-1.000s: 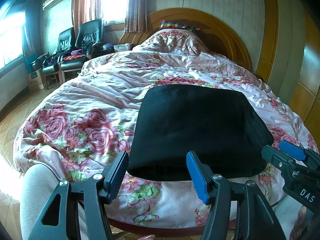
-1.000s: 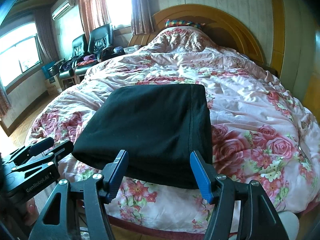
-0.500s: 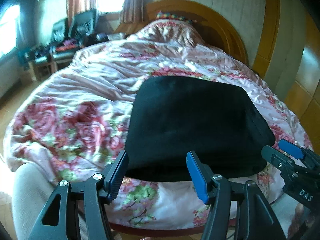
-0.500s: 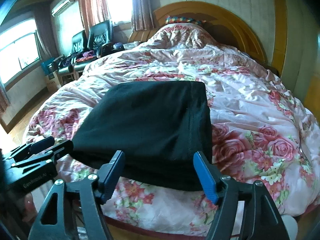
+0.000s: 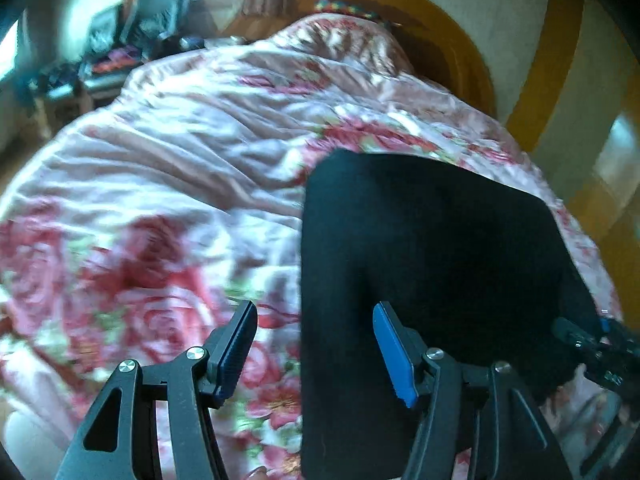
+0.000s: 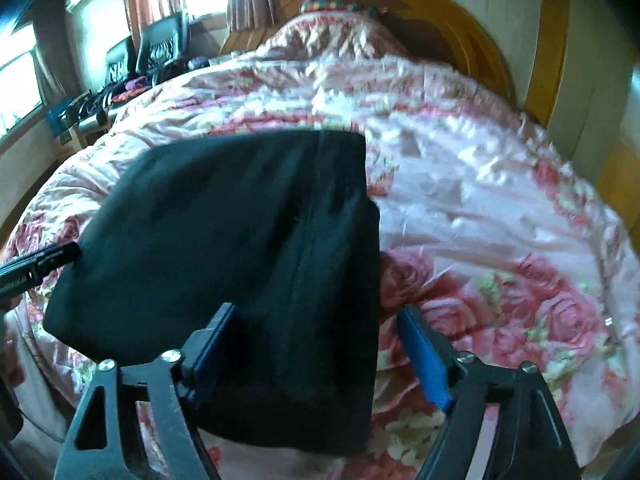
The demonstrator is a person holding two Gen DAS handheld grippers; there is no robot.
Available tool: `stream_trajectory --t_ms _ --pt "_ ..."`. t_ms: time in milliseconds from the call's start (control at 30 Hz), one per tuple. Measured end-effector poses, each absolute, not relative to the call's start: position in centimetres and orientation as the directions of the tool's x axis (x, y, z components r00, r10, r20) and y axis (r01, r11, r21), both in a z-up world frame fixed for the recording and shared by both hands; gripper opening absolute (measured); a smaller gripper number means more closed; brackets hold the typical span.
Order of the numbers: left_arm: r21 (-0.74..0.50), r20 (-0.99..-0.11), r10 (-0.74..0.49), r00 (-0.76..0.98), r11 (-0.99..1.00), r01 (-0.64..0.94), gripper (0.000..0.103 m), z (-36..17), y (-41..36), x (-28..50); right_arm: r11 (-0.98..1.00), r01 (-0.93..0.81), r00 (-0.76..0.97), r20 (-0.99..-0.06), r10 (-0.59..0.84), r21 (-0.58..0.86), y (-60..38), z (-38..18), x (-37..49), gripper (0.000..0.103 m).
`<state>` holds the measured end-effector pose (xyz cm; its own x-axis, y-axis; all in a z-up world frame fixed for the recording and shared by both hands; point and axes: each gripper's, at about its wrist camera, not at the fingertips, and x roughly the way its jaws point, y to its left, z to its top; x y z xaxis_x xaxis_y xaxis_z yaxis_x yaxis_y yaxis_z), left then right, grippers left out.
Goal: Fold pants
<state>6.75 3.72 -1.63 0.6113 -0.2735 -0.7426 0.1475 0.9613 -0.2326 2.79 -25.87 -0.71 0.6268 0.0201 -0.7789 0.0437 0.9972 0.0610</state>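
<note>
The black pants [image 5: 432, 248] lie folded into a thick rectangle on the floral bedspread [image 5: 168, 184]. My left gripper [image 5: 316, 344] is open and straddles the pants' near left edge. The pants [image 6: 248, 232] also show in the right wrist view. My right gripper [image 6: 320, 356] is open and straddles their near right corner. Each gripper shows in the other's view: the right one at the right edge [image 5: 592, 344], the left one at the left edge [image 6: 36, 268]. Both views are motion-blurred.
A curved wooden headboard [image 6: 472, 40] stands at the far end with a bedding mound [image 6: 332, 36] before it. Black armchairs [image 6: 156, 52] stand under the windows at the back left. The bedspread [image 6: 500, 208] spreads wide to the right of the pants.
Both grippers have moved forward and down onto the near edge of the pants, the left one swinging left. Both jaws stay open.
</note>
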Motion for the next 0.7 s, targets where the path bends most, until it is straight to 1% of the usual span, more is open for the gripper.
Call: stream_trajectory --t_ms 33,100,167,233,300,367,467,533,567,600,633,667,700 --pt "-0.252 -0.737 -0.295 0.608 0.955 0.157 0.061 -1.8 3.8 6.9 0.994 0.055 0.618 -0.785 0.042 0.096 -26.5 -1.1 3.1 0.096" --pt "-0.28 -0.73 -0.332 0.597 0.943 0.182 0.061 -2.1 4.0 7.4 0.982 0.064 0.595 -0.797 0.107 0.18 -27.6 -1.9 3.8 0.1" --pt "-0.301 -0.731 -0.366 0.576 0.93 0.209 0.061 -2.4 3.9 7.8 0.956 0.074 0.57 -0.799 0.193 0.284 -28.7 -2.8 4.6 0.1" --pt "-0.365 -0.719 -0.427 0.548 0.903 0.226 0.061 -2.6 4.4 8.5 0.904 0.105 0.54 -0.787 0.297 0.414 -29.9 -4.0 5.3 0.1" --pt "-0.427 -0.71 -0.478 0.518 0.876 0.224 0.061 -3.0 4.8 9.2 0.859 0.12 0.527 -0.765 0.37 0.498 -30.4 -5.0 5.6 0.099" --pt "-0.49 -0.69 -0.532 0.491 0.842 0.224 0.061 -3.4 4.8 9.6 0.844 0.108 0.525 -0.751 0.401 0.526 -30.0 -5.4 5.9 0.094" --pt "-0.526 -0.685 -0.549 0.479 0.828 0.197 0.062 -4.4 4.9 9.9 0.871 0.068 0.533 -0.756 0.38 0.486 -28.9 -5.0 6.1 0.085" --pt "-0.555 -0.704 -0.562 0.435 0.817 0.156 0.062 -5.4 4.9 10.4 0.892 0.024 0.545 -0.754 0.367 0.451 -28.0 -4.2 6.0 0.07" --pt "-0.589 -0.696 -0.579 0.425 0.799 0.123 0.059 -5.7 5.3 10.6 0.903 -0.001 0.557 -0.75 0.356 0.429 -27.5 -3.7 5.7 0.067" --pt "-0.616 -0.682 -0.596 0.425 0.78 0.105 0.056 -5.7 5.5 10.6 0.912 -0.019 0.569 -0.746 0.347 0.41 -27.1 -3.2 5.5 0.061" --pt "-0.607 -0.684 -0.588 0.433 0.787 0.111 0.052 -5.3 5.3 10.4 0.923 -0.042 0.582 -0.742 0.333 0.382 -26.6 -2.6 5.2 0.056" --pt "-0.566 -0.694 -0.563 0.449 0.812 0.144 0.045 -4.7 4.7 10.1 0.931 -0.062 0.595 -0.736 0.323 0.359 -26.2 -2.1 4.9 0.054" --pt "-0.511 -0.705 -0.533 0.468 0.839 0.186 0.042 -3.9 3.9 9.6 0.933 -0.072 0.605 -0.729 0.322 0.352 -26.3 -1.6 4.9 0.051"
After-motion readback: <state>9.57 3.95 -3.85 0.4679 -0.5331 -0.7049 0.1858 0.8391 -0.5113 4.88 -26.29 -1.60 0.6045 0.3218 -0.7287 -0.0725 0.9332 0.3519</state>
